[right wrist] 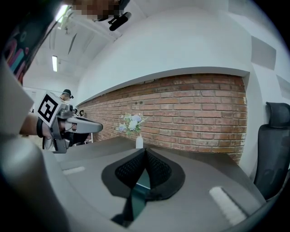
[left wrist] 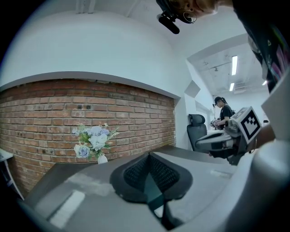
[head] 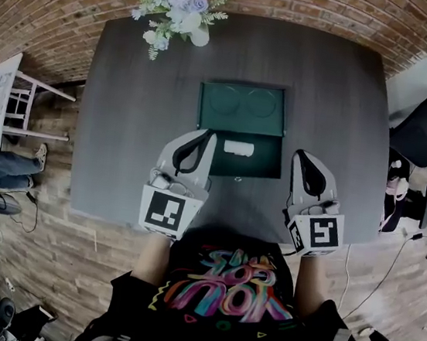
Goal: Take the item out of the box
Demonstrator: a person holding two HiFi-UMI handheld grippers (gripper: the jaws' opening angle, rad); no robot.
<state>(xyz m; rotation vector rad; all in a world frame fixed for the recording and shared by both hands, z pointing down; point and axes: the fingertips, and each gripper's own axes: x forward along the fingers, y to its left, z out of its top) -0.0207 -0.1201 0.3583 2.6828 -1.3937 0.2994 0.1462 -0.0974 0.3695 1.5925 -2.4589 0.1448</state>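
Dark grey table (head: pixel 127 115) stood against a red brick wall (left wrist: pixel 54 118); white vase of pale blue and white flowers (head: pixel 178 14) sat at its far edge, left of centre. Black office chair (right wrist: pixel 273 149) was off the right side, white stand (head: pixel 9 96) off the left. A person in black (left wrist: pixel 223 113) stood far behind under ceiling strip lights (left wrist: pixel 234 65)

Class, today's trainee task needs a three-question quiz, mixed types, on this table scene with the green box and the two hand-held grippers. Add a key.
1. True or false: the white item lies inside the open green box.
2. Choose one: the vase of flowers stands A) near the table's far edge, B) inside the box, C) between the two grippers.
3. Fill in: the jaws of the left gripper and the right gripper are both ____, with nothing held.

Key: 1 true; 2 A; 3 shut.
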